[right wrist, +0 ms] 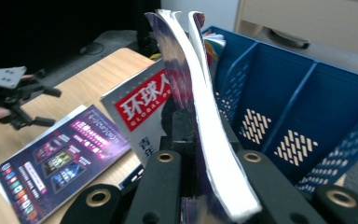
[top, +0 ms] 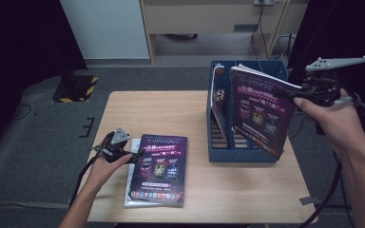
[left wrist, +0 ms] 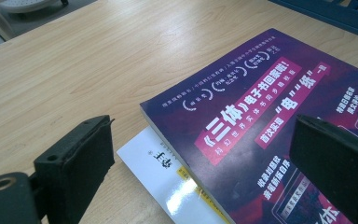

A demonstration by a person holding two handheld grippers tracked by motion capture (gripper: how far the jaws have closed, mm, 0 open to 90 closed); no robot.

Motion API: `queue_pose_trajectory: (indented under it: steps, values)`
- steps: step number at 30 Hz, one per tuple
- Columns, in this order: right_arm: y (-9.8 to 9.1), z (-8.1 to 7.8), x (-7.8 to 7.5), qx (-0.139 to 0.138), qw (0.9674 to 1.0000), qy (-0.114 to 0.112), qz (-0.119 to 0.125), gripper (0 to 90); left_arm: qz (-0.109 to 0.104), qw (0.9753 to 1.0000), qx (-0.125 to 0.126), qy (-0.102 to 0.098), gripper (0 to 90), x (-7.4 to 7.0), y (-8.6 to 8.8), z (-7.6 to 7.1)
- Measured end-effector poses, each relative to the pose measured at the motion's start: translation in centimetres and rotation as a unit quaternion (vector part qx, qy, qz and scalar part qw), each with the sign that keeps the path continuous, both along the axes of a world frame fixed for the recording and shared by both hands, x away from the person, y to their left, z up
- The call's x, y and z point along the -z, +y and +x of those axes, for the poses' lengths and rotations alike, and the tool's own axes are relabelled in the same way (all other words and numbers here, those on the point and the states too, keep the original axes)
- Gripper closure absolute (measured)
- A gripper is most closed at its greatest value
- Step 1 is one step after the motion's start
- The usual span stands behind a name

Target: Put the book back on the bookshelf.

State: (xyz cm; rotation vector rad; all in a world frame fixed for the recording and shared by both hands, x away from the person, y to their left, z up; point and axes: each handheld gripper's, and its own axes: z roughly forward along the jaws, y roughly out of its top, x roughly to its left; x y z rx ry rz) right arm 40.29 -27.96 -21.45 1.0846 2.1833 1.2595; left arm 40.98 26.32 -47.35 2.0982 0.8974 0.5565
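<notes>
A purple book (top: 159, 168) lies flat on the wooden table (top: 161, 114), on top of a white book (left wrist: 168, 172). My left gripper (top: 135, 154) rests at the purple book's left edge. Its jaws (left wrist: 212, 140) stand open, level with the book's near corner and apart from it. My right gripper (top: 290, 93) is shut on the top edge of a second purple book (top: 261, 111), holding it upright over the blue file rack (top: 247, 152). In the right gripper view this book (right wrist: 191, 93) bends between the black jaws (right wrist: 186, 130).
A magazine with a red title (right wrist: 144, 107) stands in the rack's left slot (top: 217, 97). The rack's other blue dividers (right wrist: 284, 102) have open slots. The left half of the table is bare wood. A cabinet and cables stand beyond the table.
</notes>
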Motion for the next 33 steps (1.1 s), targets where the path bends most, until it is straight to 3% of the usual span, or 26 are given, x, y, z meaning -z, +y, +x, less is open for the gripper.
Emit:
queue_pose_trajectory:
  steps: [10, 33]
  values:
    - [0.2, 0.5, 0.0, 0.056, 0.9984, 0.002, 0.004, 84.4, 0.000, 1.0000, -0.001, 0.000, 5.9, 0.0, 0.1, 0.0]
    - [1.0, 2.5, 0.3, 0.129, 0.9916, 0.005, -0.004, 84.4, -0.011, 0.9999, -0.002, -0.003, 5.9, -0.3, 0.3, 0.1]
